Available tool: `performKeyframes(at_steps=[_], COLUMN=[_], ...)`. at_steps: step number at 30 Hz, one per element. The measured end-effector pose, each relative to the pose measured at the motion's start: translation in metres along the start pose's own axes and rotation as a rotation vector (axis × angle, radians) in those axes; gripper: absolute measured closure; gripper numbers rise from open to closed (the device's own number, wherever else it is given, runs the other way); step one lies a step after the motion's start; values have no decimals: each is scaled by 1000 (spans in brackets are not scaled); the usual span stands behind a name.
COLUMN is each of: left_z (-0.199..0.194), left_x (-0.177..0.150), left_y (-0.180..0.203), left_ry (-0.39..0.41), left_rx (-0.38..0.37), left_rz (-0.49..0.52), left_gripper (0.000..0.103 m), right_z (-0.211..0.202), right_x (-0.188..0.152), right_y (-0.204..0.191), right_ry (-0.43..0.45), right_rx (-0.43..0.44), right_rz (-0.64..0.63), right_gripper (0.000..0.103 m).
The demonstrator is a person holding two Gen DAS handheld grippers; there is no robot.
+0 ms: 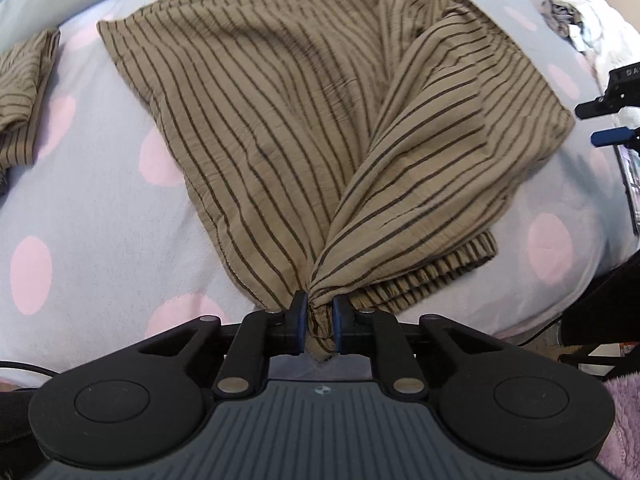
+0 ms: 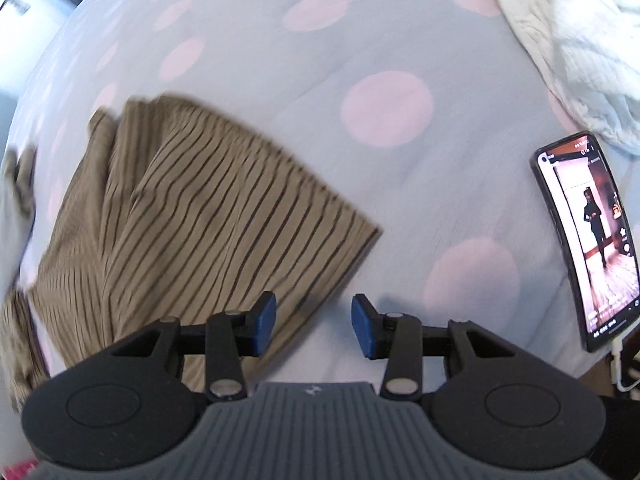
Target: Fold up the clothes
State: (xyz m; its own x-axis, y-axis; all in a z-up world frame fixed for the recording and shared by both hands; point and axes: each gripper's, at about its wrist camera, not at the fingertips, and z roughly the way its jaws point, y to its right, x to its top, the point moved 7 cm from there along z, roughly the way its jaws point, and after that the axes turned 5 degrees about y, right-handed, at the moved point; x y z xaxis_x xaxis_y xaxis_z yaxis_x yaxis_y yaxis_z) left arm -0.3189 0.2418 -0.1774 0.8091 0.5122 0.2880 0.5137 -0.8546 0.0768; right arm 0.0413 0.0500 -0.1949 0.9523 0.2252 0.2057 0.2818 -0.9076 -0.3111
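- Spread flat across a grey bedcover with pink dots (image 1: 92,216): a brown striped garment (image 1: 280,120), one layer folded over and drawn toward its near corner.
- Pinching that bunched near corner of the garment: left gripper (image 1: 320,322), pads pressed tight on the cloth, a small tuft poking out below them.
- Held spread with nothing between the pads: right gripper (image 2: 314,326), above bare bedcover just beside the garment's (image 2: 192,216) right edge, one pad overlapping that edge in the right wrist view.
- Lying beyond the garment's left side: a second striped brown piece (image 1: 24,96), apart from it.
- Well to the right of the garment: a lit phone (image 2: 588,240) and a crumpled white cloth (image 2: 560,48).
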Motion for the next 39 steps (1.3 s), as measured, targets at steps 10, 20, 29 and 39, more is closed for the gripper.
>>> performKeyframes(at_steps=[10,20,29,39], left_z=[12,5,0,-2], left_x=[-1,-9,-19,-37], left_y=[-7,-15,-21,-37], left_ry=[-35,-28,-22,-30], left_rx=[7,-32,-53,-112], left_rz=[-12,-33,-18,-59], left_gripper=[93,94,95,96], right_z=[29,-45,-71,-45], right_x=[22,65,56,-22], right_y=[-5,-129,-292,-451], right_ry=[11,189,230,140], right_rx=[-17,124,216,356], right_rz=[48,-189,-515,-792], right_gripper=[101,101,101,101])
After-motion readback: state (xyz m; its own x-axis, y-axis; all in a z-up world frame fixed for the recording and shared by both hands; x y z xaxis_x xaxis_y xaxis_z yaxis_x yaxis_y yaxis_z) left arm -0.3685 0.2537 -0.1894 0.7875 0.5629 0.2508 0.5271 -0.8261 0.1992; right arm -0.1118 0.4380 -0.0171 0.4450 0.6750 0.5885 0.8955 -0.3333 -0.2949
